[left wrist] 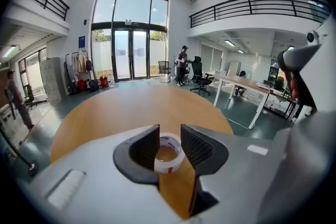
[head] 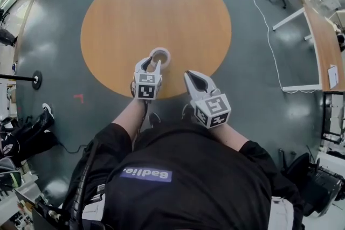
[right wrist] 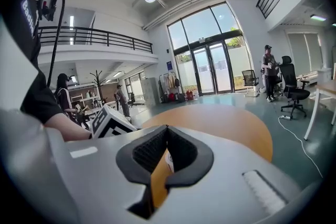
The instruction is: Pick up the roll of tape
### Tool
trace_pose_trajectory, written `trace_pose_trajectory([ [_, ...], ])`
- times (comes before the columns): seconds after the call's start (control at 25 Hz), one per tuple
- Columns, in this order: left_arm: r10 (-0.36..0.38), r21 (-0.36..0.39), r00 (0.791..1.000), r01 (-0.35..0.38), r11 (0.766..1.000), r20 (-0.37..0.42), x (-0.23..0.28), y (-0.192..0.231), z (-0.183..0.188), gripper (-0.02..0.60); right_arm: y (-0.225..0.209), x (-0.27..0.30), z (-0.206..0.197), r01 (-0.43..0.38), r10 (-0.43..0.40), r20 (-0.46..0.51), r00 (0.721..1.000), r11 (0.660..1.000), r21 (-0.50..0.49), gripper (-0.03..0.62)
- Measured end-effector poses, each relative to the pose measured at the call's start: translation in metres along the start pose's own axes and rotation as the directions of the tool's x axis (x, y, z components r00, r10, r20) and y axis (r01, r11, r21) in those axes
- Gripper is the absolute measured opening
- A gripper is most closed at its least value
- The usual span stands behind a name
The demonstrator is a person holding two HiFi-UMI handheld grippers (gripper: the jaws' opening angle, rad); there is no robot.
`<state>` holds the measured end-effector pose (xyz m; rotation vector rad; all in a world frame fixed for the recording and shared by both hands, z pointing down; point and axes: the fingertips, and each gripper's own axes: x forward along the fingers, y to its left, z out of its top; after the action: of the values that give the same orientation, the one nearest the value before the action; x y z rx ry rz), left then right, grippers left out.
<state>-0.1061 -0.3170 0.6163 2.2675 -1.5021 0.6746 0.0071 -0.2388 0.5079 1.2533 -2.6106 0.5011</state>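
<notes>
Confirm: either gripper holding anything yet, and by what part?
Nothing held. The left gripper is open at the roll of tape, not clamped on it; the right gripper is shut, empty.

The roll of tape point(left wrist: 169, 152) is white, on a warm orange wood table point(head: 156, 8) over a dark grey-green floor point(head: 259, 62). The left gripper point(head: 152, 63) and right gripper point(head: 190, 76) are pale grey with black ribbed pads point(left wrist: 144, 147). Their cubes point(head: 147, 86) carry black-and-white square markers.

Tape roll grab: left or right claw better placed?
Left. The left claw is open with the roll of tape framed between its jaws; the right claw is shut and off to the side.
</notes>
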Motion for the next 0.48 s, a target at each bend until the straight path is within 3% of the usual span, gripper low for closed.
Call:
trace_pose_trajectory([
  [0.2, 0.024, 0.019, 0.995, -0.023, 1.0, -0.1, 0.035, 0.012, -0.025, 0.172, -0.013, -0.007, -0.01, 0.032, -0.032, -0.023, 0.999, 0.999, 0.004, 0.006],
  [0.48, 0.072, 0.073, 0.971, -0.057, 0.996, -0.23, 0.073, 0.033, -0.055, 0.179, -0.023, -0.016, -0.019, 0.06, -0.059, -0.047, 0.997, 0.998, 0.003, 0.006],
])
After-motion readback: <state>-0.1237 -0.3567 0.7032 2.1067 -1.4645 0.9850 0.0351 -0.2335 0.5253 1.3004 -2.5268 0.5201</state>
